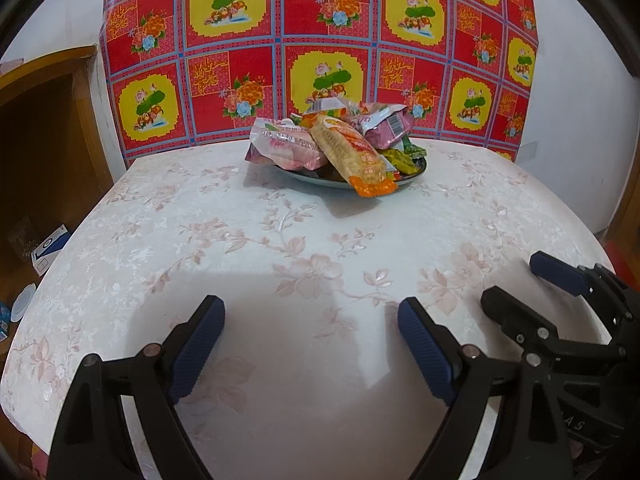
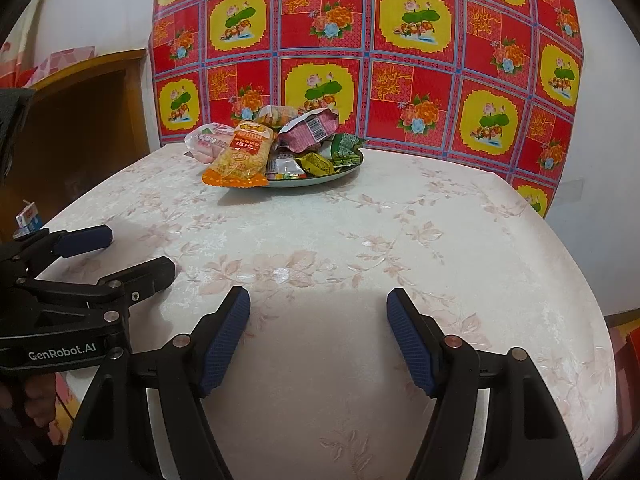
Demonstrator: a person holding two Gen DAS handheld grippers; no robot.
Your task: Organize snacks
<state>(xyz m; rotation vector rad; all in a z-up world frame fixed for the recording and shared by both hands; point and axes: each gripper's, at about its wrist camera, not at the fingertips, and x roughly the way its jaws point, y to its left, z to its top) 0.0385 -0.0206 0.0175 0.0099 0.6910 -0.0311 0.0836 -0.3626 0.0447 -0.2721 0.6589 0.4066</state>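
**Both grippers spread and empty, snacks heaped on the far plate**

The left gripper [image 1: 310,344] hangs low over the near edge of the desk [image 1: 280,248], its blue-padded jaws spread wide with nothing between them. The right gripper [image 2: 318,336] sits just beside it, equally released and empty.

The pile of wrapped snacks [image 1: 332,140] lies on a shallow pale-green plate [image 1: 320,180] at the far middle of the desk, well apart from both grippers. A long orange-and-yellow cracker packet [image 1: 352,156] leans over the plate's near rim, with a pink foil packet [image 1: 384,126] behind it.

The left wrist view shows the pink-and-white pouch [image 1: 286,144] on the pile's left side in full, plus the right gripper from the side at the right edge. The right wrist view shows small green and yellow wrapped sweets [image 2: 336,152] on the plate's right side more clearly, and the left gripper's body printed "GenRobot.AI" at the left edge.

The desk wears a white cloth with pale pink embossed flowers. Behind it hangs a red-and-yellow checked floral sheet [image 1: 320,48] against a white wall. A brown wooden cabinet [image 1: 44,128] stands to the left, with small blue-and-white boxes [image 1: 50,248] low beside it.
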